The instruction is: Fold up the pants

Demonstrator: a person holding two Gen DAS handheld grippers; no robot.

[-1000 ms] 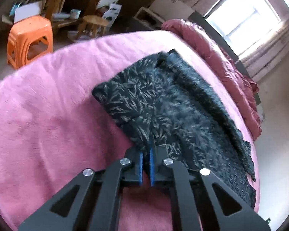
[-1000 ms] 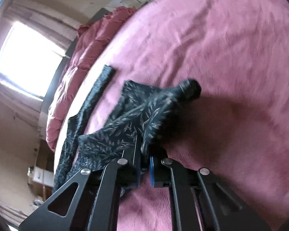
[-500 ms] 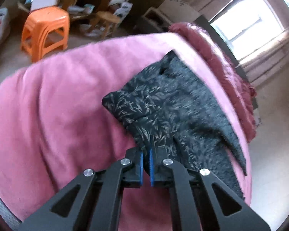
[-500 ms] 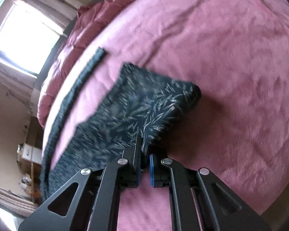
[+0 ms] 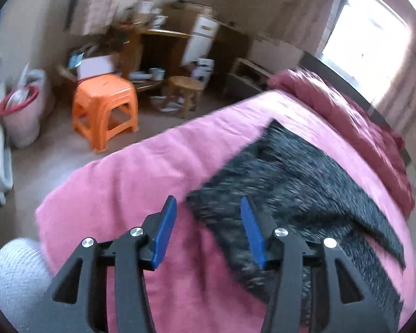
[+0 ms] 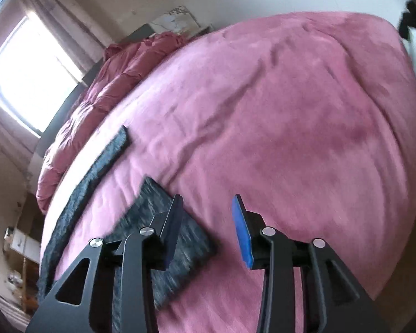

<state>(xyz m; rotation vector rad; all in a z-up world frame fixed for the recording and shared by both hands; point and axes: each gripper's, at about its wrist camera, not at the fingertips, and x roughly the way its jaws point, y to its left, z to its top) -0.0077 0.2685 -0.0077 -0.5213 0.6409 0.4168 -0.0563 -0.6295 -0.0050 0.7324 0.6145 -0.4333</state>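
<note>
Jaws of both the left gripper (image 5: 208,222) and right gripper (image 6: 206,219) have just opened, angled down over the pants (image 5: 291,194), gripping nothing.

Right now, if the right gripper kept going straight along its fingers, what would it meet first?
Most likely the pink blanket: the open right gripper points at bare cover, with the folded pants lying beside and under its left finger. Depth is unclear.

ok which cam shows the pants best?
Left wrist: most of the pants lies spread on the pink blanket, though blurred. Right wrist shows only a folded corner behind the left finger and a long strip along the bed's edge.
</note>
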